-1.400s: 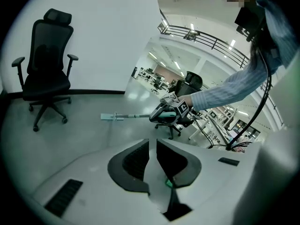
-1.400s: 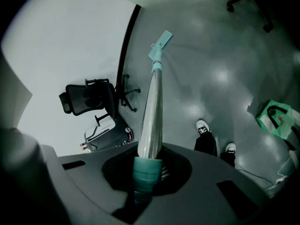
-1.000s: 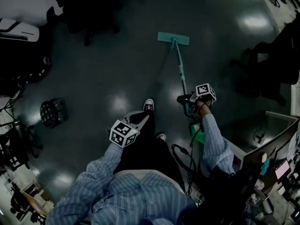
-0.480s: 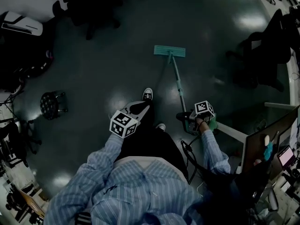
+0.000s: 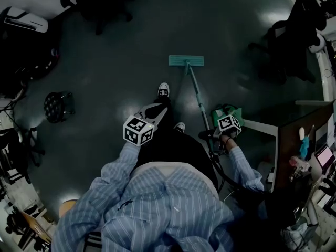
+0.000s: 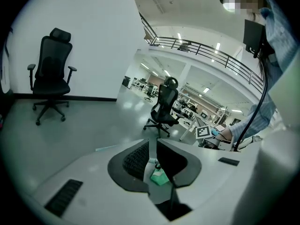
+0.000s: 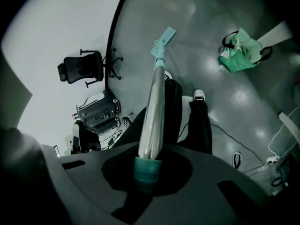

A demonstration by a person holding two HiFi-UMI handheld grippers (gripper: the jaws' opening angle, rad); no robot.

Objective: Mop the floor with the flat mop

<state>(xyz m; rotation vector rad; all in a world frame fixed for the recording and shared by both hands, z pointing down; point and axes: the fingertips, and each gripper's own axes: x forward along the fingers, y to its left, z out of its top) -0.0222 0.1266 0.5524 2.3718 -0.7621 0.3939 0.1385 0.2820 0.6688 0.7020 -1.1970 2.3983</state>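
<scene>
Teal flat mop (image 5: 195, 92) clamped in outstretched right gripper (image 5: 209, 135).

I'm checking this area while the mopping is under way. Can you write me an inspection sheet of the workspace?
Surface: floor dark and glossy, reflecting ceiling lights; too dim to judge wetness.
Job's things: flat mop lies head-down on the floor ahead of the person's shoes; its pole slants back to the right gripper.
Clutter: green bag on the floor beside the pole.
Grippers: right gripper shut on the pole; left gripper jaws nearly together, holding nothing.
Cables: black cable trails below the right gripper.
Surroundings: office chair by a white wall; desk at the right.
</scene>
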